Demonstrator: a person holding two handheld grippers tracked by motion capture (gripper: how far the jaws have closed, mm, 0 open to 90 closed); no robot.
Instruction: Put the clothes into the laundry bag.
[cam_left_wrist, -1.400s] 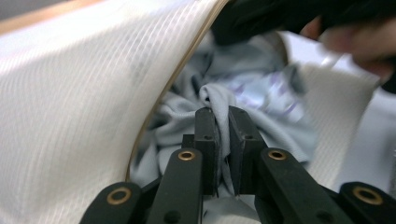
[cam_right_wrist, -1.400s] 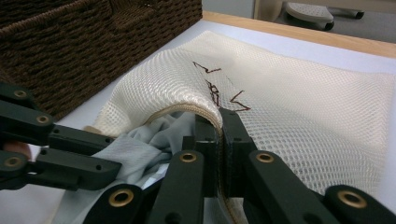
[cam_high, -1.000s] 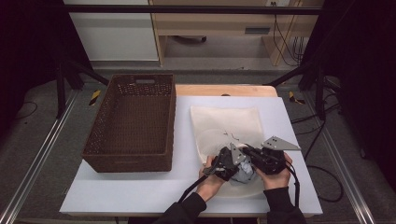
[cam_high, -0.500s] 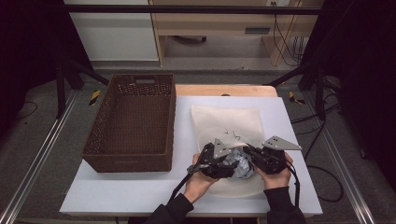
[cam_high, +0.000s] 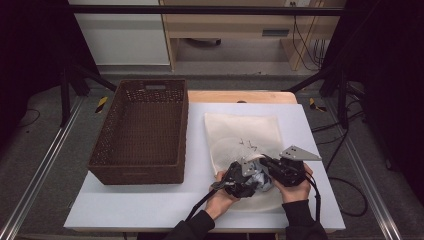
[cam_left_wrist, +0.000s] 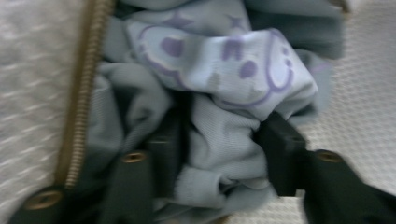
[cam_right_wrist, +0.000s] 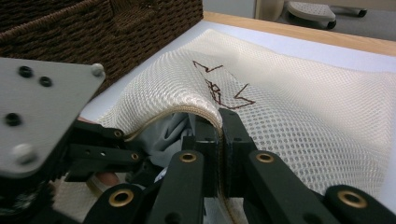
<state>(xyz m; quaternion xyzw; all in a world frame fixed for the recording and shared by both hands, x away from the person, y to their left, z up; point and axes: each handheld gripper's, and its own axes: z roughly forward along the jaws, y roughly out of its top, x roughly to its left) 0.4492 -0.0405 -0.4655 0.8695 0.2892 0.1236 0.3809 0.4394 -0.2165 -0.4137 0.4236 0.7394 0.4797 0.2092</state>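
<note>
The right gripper (cam_right_wrist: 219, 154) is clamped on the zipped rim of the one cream mesh laundry bag (cam_high: 250, 132), lifting that edge so the mouth gapes. The left gripper (cam_left_wrist: 219, 154) pinches the one pale blue bunched garment with purple print (cam_left_wrist: 224, 70), probably to stuff it inside; it sits at the bag's near end on the white table (cam_high: 150, 210). One brown woven basket (cam_high: 142, 130) stands to the left
</note>
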